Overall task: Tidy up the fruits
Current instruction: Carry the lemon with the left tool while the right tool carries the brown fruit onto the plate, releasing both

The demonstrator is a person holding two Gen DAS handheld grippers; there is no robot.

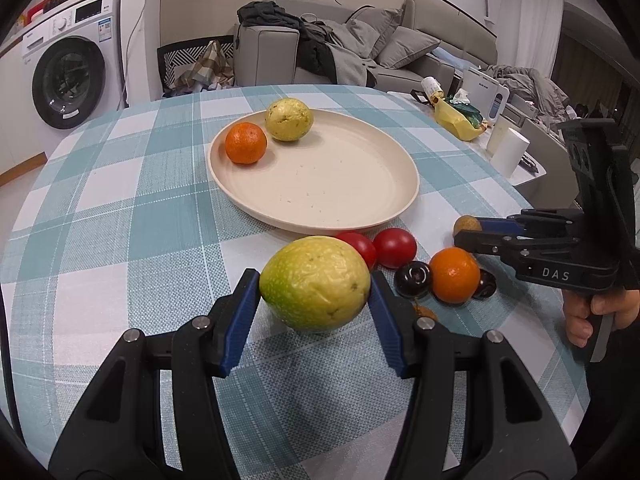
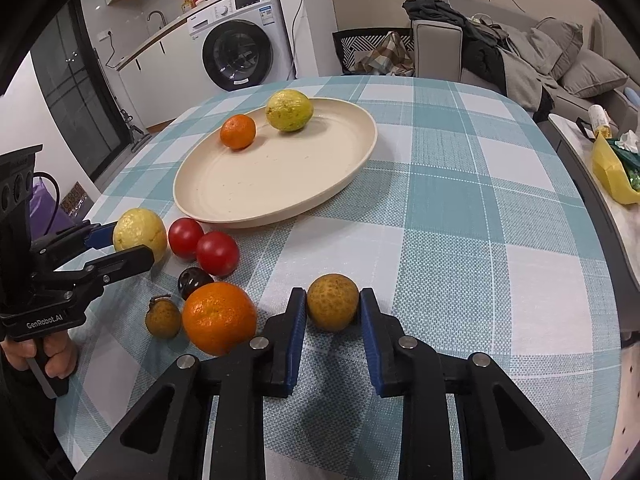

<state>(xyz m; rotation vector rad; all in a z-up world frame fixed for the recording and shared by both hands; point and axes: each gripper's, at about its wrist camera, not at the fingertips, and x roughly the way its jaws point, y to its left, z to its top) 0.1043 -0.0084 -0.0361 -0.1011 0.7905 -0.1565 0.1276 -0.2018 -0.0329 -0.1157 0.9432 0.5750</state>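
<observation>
Beside plate rim point(image 1: 276, 222): clamped guava point(image 1: 315, 283).

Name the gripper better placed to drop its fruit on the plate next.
Left, probably. The left gripper is shut on the yellow-green fruit, directly facing the plate. The right gripper, shut on the small brown fruit, sits off to the side.

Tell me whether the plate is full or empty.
Neither: the plate holds only a tangerine and a yellow-green fruit at its far edge; the rest is bare.
</observation>
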